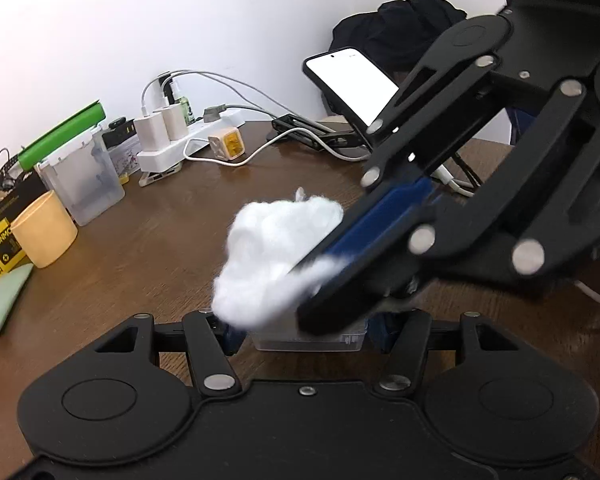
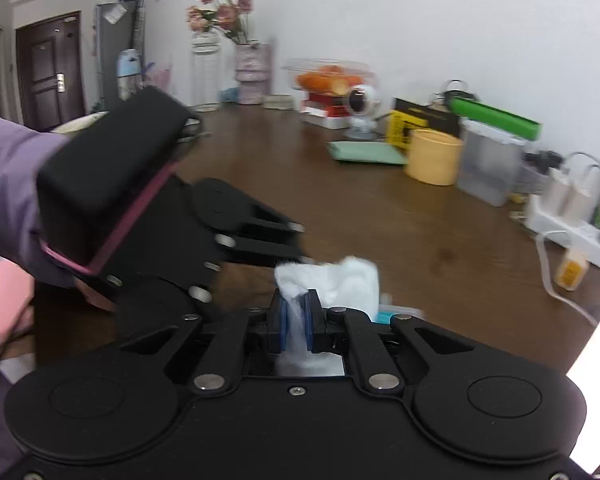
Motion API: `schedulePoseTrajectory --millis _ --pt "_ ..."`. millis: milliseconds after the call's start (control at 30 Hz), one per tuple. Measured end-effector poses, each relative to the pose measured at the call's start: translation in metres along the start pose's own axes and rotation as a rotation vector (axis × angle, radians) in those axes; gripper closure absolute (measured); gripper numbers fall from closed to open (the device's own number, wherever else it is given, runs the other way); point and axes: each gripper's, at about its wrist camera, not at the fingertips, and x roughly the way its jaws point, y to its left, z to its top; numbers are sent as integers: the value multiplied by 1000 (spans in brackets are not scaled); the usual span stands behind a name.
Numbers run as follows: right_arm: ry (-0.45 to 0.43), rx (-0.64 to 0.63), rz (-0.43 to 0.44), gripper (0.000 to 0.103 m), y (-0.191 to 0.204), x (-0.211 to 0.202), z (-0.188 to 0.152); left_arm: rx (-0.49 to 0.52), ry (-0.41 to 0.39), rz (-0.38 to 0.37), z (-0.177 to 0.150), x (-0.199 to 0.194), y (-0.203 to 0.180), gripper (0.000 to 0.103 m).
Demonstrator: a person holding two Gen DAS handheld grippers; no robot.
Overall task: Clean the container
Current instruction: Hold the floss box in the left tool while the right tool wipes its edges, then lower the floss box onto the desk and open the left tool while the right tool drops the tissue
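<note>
Right gripper [image 2: 296, 322] pinches the cotton [image 2: 340, 280] directly above the container [image 1: 308, 338], which your left gripper [image 1: 306, 334] appears to clamp by its ends just below, so you press the wad straight down into it.

Yellow cup [image 1: 44, 229], lit phone [image 1: 352, 84], white power strip [image 1: 188, 142] (chargers plugged in), pink flowers [image 2: 220, 4].
</note>
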Motion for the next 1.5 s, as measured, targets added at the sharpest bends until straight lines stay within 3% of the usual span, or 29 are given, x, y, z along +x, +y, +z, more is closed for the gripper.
schedulePoseTrajectory --millis 100,200,300,400,467,633,867,1067,1267,1367,1500 --pt "31 37 -80 95 -11 5 2 8 0 -1 -2 -2 -1 46" --pt "83 155 -177 94 -43 7 -2 6 -4 -1 -3 -3 -2 45" --pt "106 165 -154 94 -40 6 -1 3 -8 -3 -3 -3 -1 46" --pt "117 118 -61 93 -17 12 4 9 -10 1 -3 -3 -1 46" --pt "113 91 -100 94 -15 11 4 17 -11 7 -4 -4 -2 46" --pt "125 193 -300 93 -53 9 -2 14 -9 22 -5 -5 0 46" --pt "131 111 -129 95 -13 13 4 12 -7 30 -4 -5 0 46" --pt "140 221 -311 94 -56 7 -2 -1 -3 38 -5 -6 4 46" --pt "140 116 -138 95 -12 18 4 -6 -1 41 -5 -5 6 46" --pt "133 145 -181 96 -26 20 5 -23 7 55 -9 -8 13 46" --pt "124 280 -363 95 -73 21 6 -115 30 93 -16 -11 34 46"
